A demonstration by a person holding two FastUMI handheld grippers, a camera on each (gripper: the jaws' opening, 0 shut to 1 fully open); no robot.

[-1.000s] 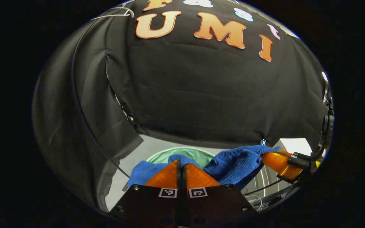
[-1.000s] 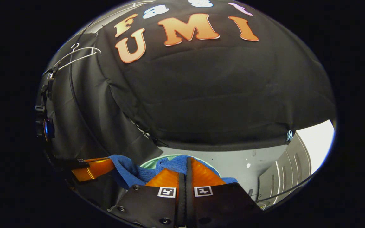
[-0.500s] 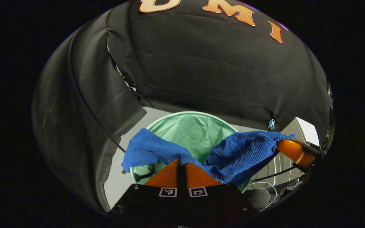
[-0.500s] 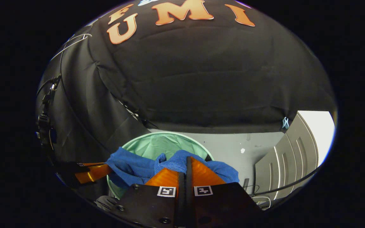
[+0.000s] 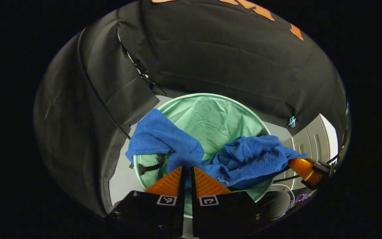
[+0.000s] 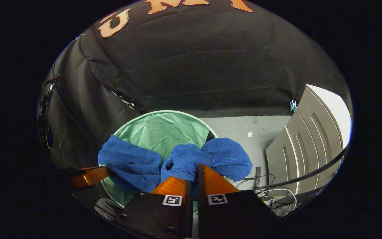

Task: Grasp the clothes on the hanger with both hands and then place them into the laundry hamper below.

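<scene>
A blue garment (image 5: pixel 244 156) hangs stretched between two grippers above a round, pale green laundry hamper (image 5: pixel 211 116) standing on a grey floor (image 6: pixel 254 129) in a booth. In the left gripper view, the left gripper (image 5: pixel 186 170) has its two fingers drawn nearly together with a narrow slit between them, blue cloth bunched at the tips; the fingers appear to pinch the fabric. From there the garment runs right to the right gripper (image 5: pixel 305 167), whose tip is buried in the far end of the cloth. A loose flap of the garment drapes over the hamper's left rim, just above a dark handle loop (image 5: pixel 151 166) on the hamper's wall.

In the right gripper view, the right gripper (image 6: pixel 195 172) also has its fingers close together, a slim gap between them, with folds of the garment (image 6: pixel 191 159) wedged at the tips. The left gripper (image 6: pixel 90 176) shows at the lower left, touching the other end of the cloth. One bulge of fabric hangs past the hamper's (image 6: pixel 158 129) right rim, over the floor; the rest sags across the opening.

The hamper's mouth is wide open behind the garment, its lining bare. The black cloth wall (image 5: pixel 230 59) stands close behind the hamper's far rim and curves round its left side. To the right, grey panels (image 6: pixel 303 146) and loose cables (image 6: pixel 270 192) lie near the hamper.
</scene>
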